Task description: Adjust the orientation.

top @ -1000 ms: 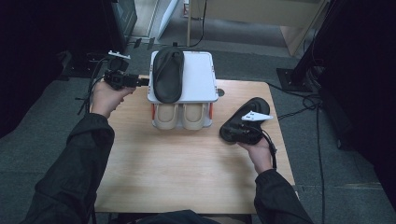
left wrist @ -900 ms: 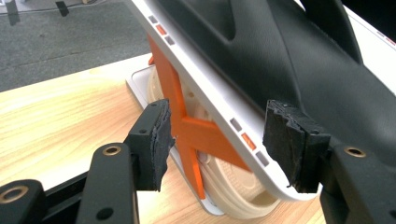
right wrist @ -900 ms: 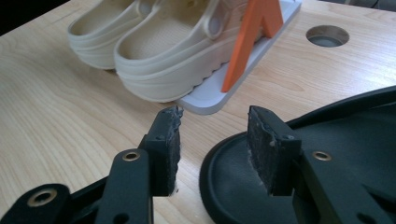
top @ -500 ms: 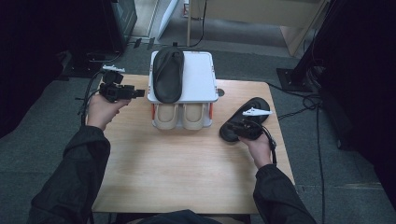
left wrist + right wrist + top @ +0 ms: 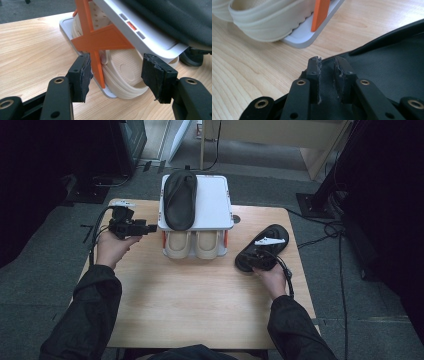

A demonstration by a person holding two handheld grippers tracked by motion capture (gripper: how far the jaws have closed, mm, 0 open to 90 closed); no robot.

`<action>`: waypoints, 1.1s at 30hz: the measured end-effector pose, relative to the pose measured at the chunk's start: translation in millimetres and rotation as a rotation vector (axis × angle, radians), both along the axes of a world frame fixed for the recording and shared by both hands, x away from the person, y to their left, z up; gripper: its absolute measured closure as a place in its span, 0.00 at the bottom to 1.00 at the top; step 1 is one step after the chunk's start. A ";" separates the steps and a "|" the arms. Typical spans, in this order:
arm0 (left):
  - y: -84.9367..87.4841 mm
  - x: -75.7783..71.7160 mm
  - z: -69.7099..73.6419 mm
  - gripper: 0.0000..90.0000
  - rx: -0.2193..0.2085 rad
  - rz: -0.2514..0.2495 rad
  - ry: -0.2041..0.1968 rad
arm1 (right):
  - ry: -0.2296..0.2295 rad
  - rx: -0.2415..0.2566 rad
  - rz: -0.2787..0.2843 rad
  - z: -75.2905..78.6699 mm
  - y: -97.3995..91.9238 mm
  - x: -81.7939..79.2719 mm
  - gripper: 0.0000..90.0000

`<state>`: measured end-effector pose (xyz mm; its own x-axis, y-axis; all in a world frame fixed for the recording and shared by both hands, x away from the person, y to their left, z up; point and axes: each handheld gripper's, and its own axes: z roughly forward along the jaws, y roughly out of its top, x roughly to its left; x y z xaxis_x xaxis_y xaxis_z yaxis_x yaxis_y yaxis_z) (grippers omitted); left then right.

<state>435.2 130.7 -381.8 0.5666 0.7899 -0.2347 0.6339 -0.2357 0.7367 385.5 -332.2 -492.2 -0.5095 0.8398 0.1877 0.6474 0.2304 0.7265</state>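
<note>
Table [image 5: 200, 310]: light wood; both grippers work over it.
Rack [image 5: 212, 202]: white, two-tier, orange struts; stands between the two grippers.
Black slipper, top [image 5: 180, 199]: lies on the rack's upper shelf, right of the left gripper.
Cream slippers [image 5: 195, 245]: a pair on the lower shelf; the left gripper view shows their perforated uppers up close.
Black slipper, loose [image 5: 267, 245]: on the table under the right gripper.
Left gripper [image 5: 145, 228]: jaws apart, empty, aimed at the rack's near corner.
Right gripper [image 5: 327, 65]: jaws have just been closing; its own view shows the pads pinching the loose slipper's black upper.
</note>
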 end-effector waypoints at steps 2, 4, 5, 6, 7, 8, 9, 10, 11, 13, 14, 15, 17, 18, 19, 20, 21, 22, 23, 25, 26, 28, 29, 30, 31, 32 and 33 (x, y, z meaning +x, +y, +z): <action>1.4 -3.1 -2.5 0.46 -0.004 0.008 0.000 | 0.013 -0.013 0.007 -2.1 1.7 0.0 0.83; 2.7 -5.6 -5.0 0.46 -0.011 0.013 -0.008 | 0.025 -0.028 0.011 -3.6 2.4 -0.1 0.83; 2.7 -6.7 -6.7 0.46 -0.015 0.019 -0.012 | 0.020 -0.029 0.009 -4.3 2.7 -0.6 0.83; 2.5 -6.5 -7.9 0.46 -0.011 0.015 0.002 | 0.016 -0.025 0.009 -4.8 2.6 -1.2 0.83; 2.3 -6.8 -8.3 0.45 -0.002 0.013 0.004 | 0.013 -0.022 0.007 -5.2 2.2 -1.8 0.83; 3.0 -7.6 -8.9 0.45 0.006 0.013 -0.003 | 0.011 -0.024 0.009 -5.4 1.8 -2.2 0.82; 3.5 -8.3 -9.6 0.45 -0.003 0.019 -0.005 | 0.008 -0.021 0.008 -5.9 1.5 -3.0 0.82; 4.4 -8.3 -10.6 0.45 -0.009 0.022 -0.005 | 0.010 -0.020 0.008 -6.1 1.1 -3.8 0.82; 5.3 -8.1 -11.5 0.45 -0.007 0.024 -0.005 | 0.008 -0.019 0.008 -6.4 0.3 -4.2 0.82; 7.1 -7.7 -13.6 0.45 -0.006 0.032 -0.009 | 0.011 -0.014 0.005 -6.8 -1.0 -5.9 0.82; 7.7 -7.4 -15.0 0.45 -0.014 0.036 -0.011 | 0.008 -0.013 0.005 -7.2 -1.7 -6.8 0.83; 8.3 -7.0 -16.3 0.45 -0.019 0.038 -0.013 | 0.004 -0.017 0.007 -7.5 -2.6 -7.5 0.83; 8.3 -5.7 -18.4 0.45 -0.011 0.039 -0.013 | -0.002 -0.027 0.010 -7.4 -3.6 -9.7 0.83; 7.9 -5.1 -19.5 0.45 -0.012 0.038 -0.015 | -0.004 -0.030 0.011 -7.4 -3.6 -10.7 0.83; 7.4 -4.5 -20.5 0.45 -0.013 0.036 -0.015 | -0.010 -0.036 0.014 -7.5 -4.0 -11.5 0.83; 7.0 -3.9 -21.3 0.45 -0.009 0.035 -0.014 | -0.007 -0.039 0.013 -7.2 -4.2 -12.2 0.83; 5.9 -3.4 -22.3 0.45 -0.007 0.032 -0.017 | -0.005 -0.041 0.013 -6.9 -4.6 -13.3 0.83; 5.5 -3.1 -23.0 0.45 -0.004 0.032 -0.020 | -0.010 -0.042 0.013 -7.0 -5.2 -14.7 0.82; 5.2 -2.2 -24.1 0.45 0.000 0.026 -0.020 | -0.011 -0.039 0.012 -7.1 -5.7 -15.6 0.81; 5.0 -0.7 -26.1 0.45 -0.002 0.026 -0.017 | -0.009 -0.038 0.007 -6.6 -7.7 -17.5 0.80; 5.5 1.1 -28.3 0.45 0.000 0.026 -0.015 | -0.002 -0.031 0.002 -6.1 -8.8 -18.6 0.79; 6.3 3.2 -30.6 0.45 0.002 0.026 -0.009 | -0.005 -0.022 0.001 -6.1 -12.3 -20.5 0.77; 6.4 4.3 -32.1 0.45 0.003 0.029 -0.011 | 0.000 -0.012 -0.001 -6.0 -14.0 -21.6 0.77; 6.7 5.1 -33.1 0.45 0.005 0.032 -0.010 | 0.002 -0.007 -0.007 -5.7 -15.5 -22.7 0.77; 7.4 6.4 -34.5 0.46 0.006 0.032 -0.010 | 0.001 -0.006 -0.008 -5.6 -16.8 -23.3 0.77; 8.0 7.4 -35.6 0.46 0.007 0.035 -0.010 | 0.000 -0.004 -0.008 -5.5 -18.9 -24.5 0.77; 8.8 8.1 -36.1 0.45 0.010 0.035 -0.010 | 0.003 -0.004 -0.012 -5.3 -20.4 -25.5 0.77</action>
<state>443.3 139.4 -417.9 0.5407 0.8115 -0.2216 0.6346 -0.2207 0.7406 360.0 -352.7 -497.5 -0.4988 0.8465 0.1860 0.6525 0.2255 0.7234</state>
